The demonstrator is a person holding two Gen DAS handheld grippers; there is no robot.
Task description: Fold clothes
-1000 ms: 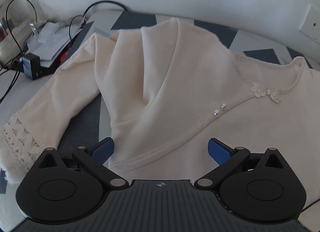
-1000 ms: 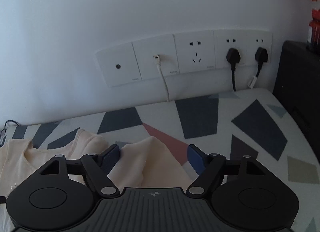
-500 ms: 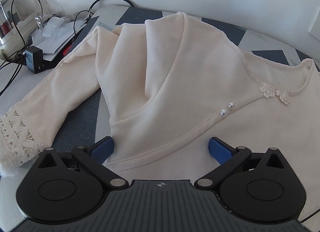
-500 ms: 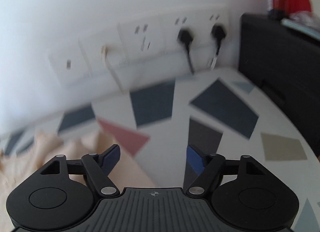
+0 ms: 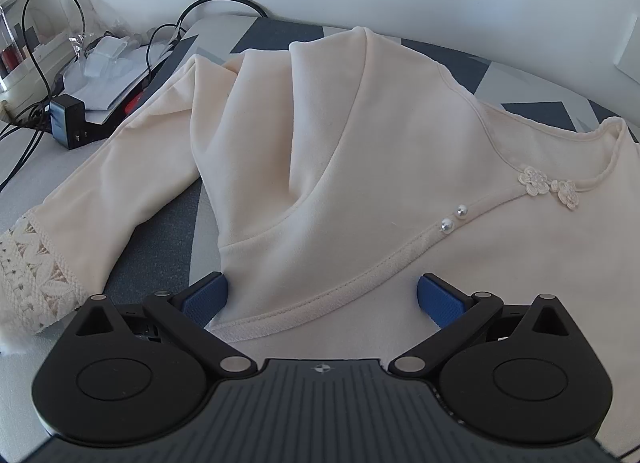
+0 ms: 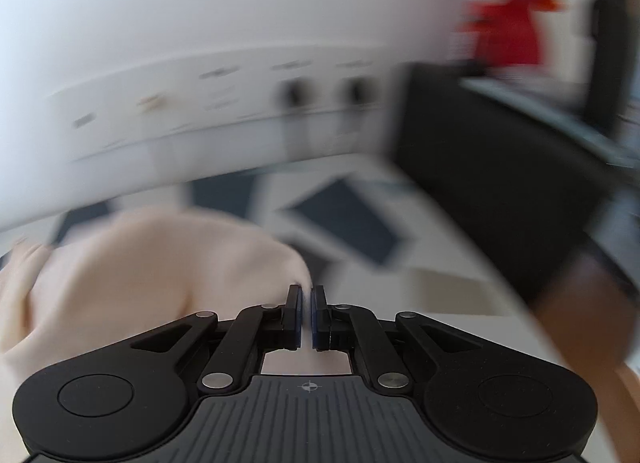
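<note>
Both tongs are matte black with blue pads, silver pivot screws and ribbed grey housings.

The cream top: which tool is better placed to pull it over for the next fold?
Probably the right tool: it looks shut on an edge of the cream top, though the view is blurred. The left tool is wide open, gripping nothing.

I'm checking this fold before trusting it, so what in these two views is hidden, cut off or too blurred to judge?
- Right wrist view: motion blur smears the wall sockets and the red object; neither can be identified in detail.
- Right gripper: shut at the cream top's edge; whether cloth is pinched is unclear.
- Left wrist view: the left gripper body hides the top's hem.
- The lace cuff is cut off by the frame edge.
</note>
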